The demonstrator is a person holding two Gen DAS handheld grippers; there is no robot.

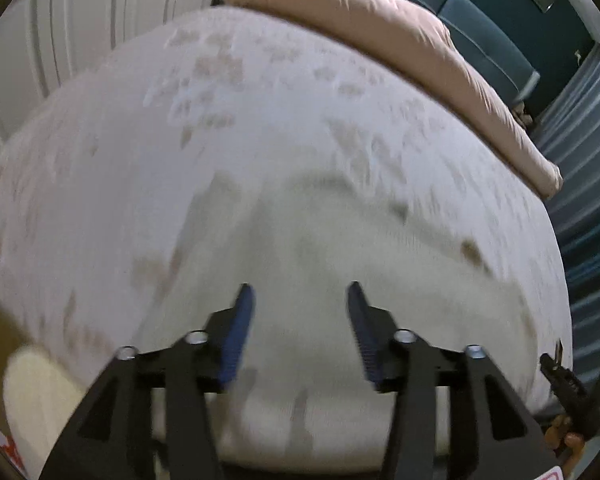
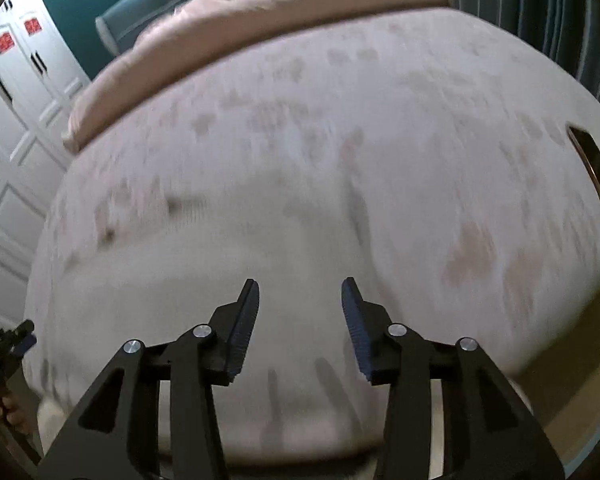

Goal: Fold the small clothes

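Observation:
A pale whitish garment [image 1: 340, 248] lies flat on the patterned bed sheet [image 1: 140, 128], blurred by motion; it also shows in the right wrist view [image 2: 228, 264]. My left gripper [image 1: 300, 292] is open and empty, above the garment's near part. My right gripper [image 2: 300, 286] is open and empty, above the garment's near edge. The right gripper shows at the left wrist view's right edge [image 1: 568, 384], and the left gripper at the right wrist view's left edge [image 2: 8, 344].
A pink rolled duvet [image 1: 400, 36] lies along the far side of the bed, before a teal headboard [image 1: 492, 28]. White wardrobe doors [image 2: 16, 128] stand to one side. A dark flat object [image 2: 592, 164] lies on the sheet at right. Wooden floor [image 2: 580, 360] shows below.

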